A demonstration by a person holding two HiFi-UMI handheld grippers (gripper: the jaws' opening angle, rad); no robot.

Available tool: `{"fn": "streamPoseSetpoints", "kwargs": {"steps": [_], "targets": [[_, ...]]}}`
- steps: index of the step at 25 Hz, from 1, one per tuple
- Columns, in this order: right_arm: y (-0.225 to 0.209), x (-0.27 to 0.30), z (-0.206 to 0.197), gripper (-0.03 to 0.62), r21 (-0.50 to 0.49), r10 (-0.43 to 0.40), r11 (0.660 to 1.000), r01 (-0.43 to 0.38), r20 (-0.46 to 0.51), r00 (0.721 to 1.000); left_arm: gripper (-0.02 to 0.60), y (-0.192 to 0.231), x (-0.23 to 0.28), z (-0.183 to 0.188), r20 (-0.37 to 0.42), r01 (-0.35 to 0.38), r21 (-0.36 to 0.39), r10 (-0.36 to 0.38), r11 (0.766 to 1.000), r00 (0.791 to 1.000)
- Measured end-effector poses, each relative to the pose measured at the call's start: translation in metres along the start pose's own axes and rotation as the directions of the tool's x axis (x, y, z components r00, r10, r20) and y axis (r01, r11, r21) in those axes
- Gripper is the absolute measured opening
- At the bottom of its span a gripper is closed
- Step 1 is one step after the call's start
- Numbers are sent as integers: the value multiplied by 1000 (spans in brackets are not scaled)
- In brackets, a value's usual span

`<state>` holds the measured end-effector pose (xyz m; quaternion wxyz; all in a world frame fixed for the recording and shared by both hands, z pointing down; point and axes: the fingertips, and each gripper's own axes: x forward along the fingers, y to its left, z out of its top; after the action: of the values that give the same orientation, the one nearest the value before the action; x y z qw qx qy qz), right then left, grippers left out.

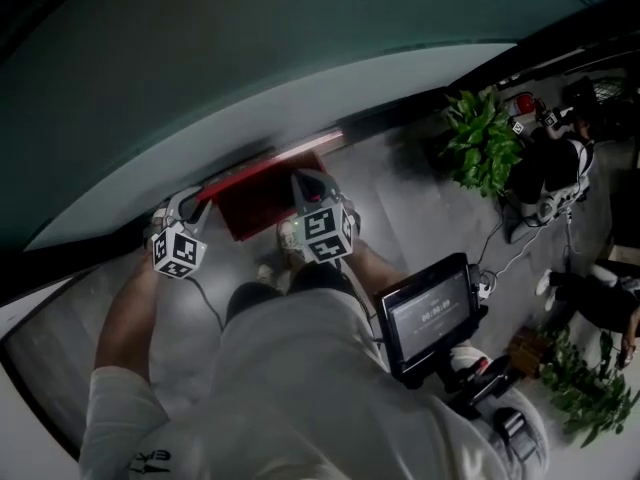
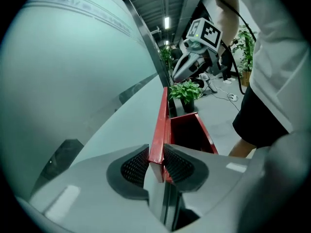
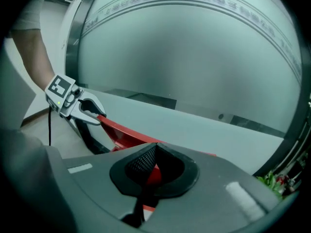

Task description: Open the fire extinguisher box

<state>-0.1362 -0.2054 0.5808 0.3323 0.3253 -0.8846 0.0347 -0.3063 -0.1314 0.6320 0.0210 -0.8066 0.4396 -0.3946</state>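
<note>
The red fire extinguisher box (image 1: 262, 206) stands on the floor against a curved glass wall, and its lid (image 2: 159, 125) is raised on edge. My left gripper (image 2: 156, 157) is shut on the near end of that lid's rim, one pad on each side. The open red interior (image 2: 192, 132) lies just right of the lid. In the head view the left gripper (image 1: 195, 200) is at the box's left end. The right gripper (image 1: 305, 184) is at its right end. My right gripper (image 3: 151, 154) has its pads together, with red showing through the gap behind them; I cannot tell whether it pinches the lid.
The curved frosted wall (image 1: 250, 58) rises right behind the box. A potted plant (image 2: 187, 92) stands beyond the box's far end, with more plants (image 1: 482, 140) to the right. A person (image 1: 555, 173) and cables are at the far right. A tablet screen (image 1: 432, 313) hangs at my waist.
</note>
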Motion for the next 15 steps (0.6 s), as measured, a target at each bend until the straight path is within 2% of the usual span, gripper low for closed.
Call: {"fn": "streamPoseSetpoints", "kwargs": {"steps": [3,6,9,11,15], "targets": [[-21,15,0,15,-100,-7,995,6,-6,1000,95,8,4,-1,-31,7,-38,-8,999,999],[-51,33,5,17,-227,-25,974,25,3,1000,98,21,16,6,-53,6,-71,-10,997,999],[-72,55,7,85,-344,-26,939,24,-2,1000,103,32,28,10,-67,0,-107,-8,994,998],[-74,65,8,123,-439,-15,898,5,-20,1000,104,38,26,8,-77,-8,-127,-2,992,997],[-77,83,-1,178,-632,3,773,-53,-80,997,109,48,27,7,-99,-29,-154,14,988,995]]}}
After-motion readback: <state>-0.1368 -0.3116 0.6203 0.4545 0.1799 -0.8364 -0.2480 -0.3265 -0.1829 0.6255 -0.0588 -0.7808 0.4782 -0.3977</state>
